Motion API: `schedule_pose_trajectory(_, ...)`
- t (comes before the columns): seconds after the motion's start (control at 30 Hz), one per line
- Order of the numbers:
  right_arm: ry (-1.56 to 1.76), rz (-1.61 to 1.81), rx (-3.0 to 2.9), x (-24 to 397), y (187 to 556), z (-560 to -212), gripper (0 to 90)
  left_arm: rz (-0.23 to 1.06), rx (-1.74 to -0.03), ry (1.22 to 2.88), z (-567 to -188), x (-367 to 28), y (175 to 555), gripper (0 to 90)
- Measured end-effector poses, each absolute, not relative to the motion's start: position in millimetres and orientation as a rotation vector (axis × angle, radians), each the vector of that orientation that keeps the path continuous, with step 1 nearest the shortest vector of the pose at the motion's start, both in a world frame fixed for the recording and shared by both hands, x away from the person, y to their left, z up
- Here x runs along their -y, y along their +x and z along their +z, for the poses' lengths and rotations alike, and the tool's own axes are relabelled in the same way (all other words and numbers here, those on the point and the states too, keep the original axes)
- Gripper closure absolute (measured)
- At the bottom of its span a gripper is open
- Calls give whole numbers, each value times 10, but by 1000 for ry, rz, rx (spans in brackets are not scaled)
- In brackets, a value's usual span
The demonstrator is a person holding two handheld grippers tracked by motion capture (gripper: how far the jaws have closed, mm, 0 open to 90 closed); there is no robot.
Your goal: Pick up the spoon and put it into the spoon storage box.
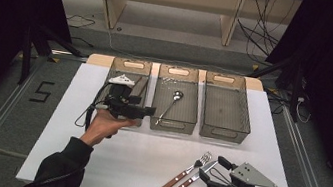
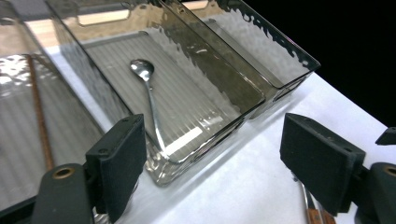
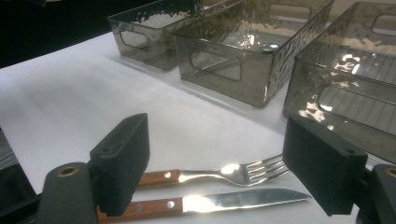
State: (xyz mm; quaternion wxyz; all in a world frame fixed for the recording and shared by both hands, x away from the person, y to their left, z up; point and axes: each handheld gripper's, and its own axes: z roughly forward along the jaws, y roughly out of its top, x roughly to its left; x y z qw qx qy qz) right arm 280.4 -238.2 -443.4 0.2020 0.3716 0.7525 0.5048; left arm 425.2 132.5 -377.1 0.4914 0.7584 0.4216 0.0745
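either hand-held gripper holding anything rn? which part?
Nothing held. Left hand-held gripper is open over the bins; right hand-held gripper is open just above the fork and knife.

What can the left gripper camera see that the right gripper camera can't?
The left gripper view looks down into the middle bin and shows the whole spoon lying on its floor, plus a brown stick in the next bin. The right gripper view instead shows the full fork and knife side by side on the white table. Both show the smoky clear bins and an open claw.
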Motion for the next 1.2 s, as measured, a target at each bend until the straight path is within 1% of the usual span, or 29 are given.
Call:
schedule_pose_trajectory(0.37, 950, 1375, -2224, 2344, 2840, -4384, 236, 236, -993, 1884, -4006, -1486, 3961, 200)
schedule_pose_trajectory(0.63, 951, 1320, -2274, 2302, 2880, -4388, 274, 294, -961, 1879, -4152, -1569, 3713, 192)
schedule_pose_trajectory(0.73, 976, 1303, -2272, 2313, 2911, -4406, 281, 298, -955, 1852, -4187, -1614, 3632, 190)
schedule_pose_trajectory(1.0, 1041, 1245, -2271, 2332, 3027, -4464, 384, 344, -928, 1828, -4271, -1735, 3422, 182)
schedule_pose_trajectory(1.2, 1083, 1234, -2262, 2382, 3105, -4505, 409, 367, -937, 1817, -4323, -1836, 3349, 176)
